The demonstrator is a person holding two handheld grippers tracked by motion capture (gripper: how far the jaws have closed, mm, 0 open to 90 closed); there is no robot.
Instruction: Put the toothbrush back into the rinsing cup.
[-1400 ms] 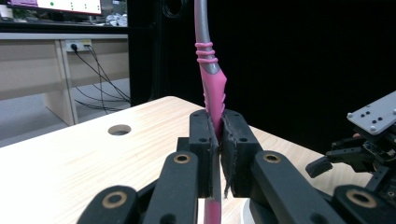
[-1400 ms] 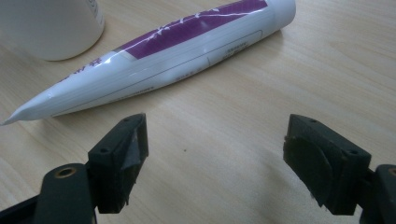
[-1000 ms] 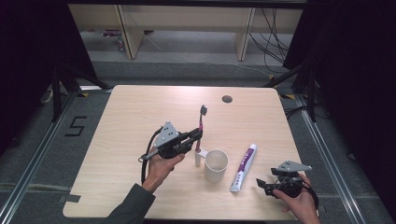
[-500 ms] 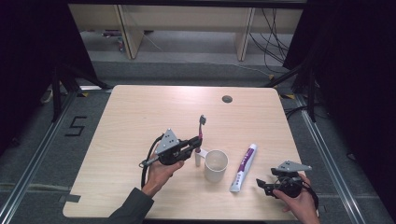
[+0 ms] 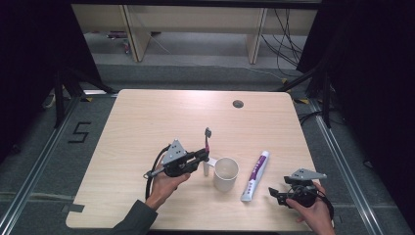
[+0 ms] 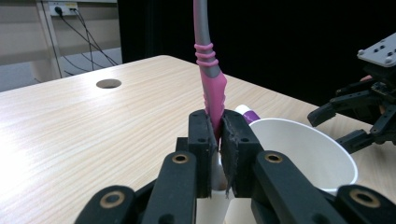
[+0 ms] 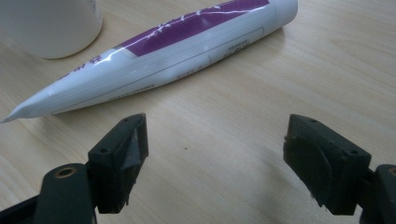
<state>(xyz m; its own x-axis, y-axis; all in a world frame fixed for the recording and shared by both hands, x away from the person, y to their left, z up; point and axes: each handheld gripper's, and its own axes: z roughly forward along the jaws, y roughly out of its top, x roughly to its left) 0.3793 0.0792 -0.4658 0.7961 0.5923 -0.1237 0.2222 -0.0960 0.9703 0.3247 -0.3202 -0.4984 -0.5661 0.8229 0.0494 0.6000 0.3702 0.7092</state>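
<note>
The worktop (image 5: 147, 127) is pale wood with a round hole (image 5: 238, 104) near its far edge; it stands on grey floor with dark surroundings. A white paper cup (image 5: 226, 174) stands upright, its inside looks empty. The left tongs (image 6: 218, 140) are closed on a pink-grey toothbrush (image 6: 212, 88), held upright just beside the cup. The right tongs (image 7: 215, 154) are wide open, holding nothing, near a white-purple toothpaste tube (image 7: 177, 42) lying flat.

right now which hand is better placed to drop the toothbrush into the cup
Left. The left gripper is shut on the toothbrush, right beside the cup. The right gripper is open near the toothpaste tube.
</note>
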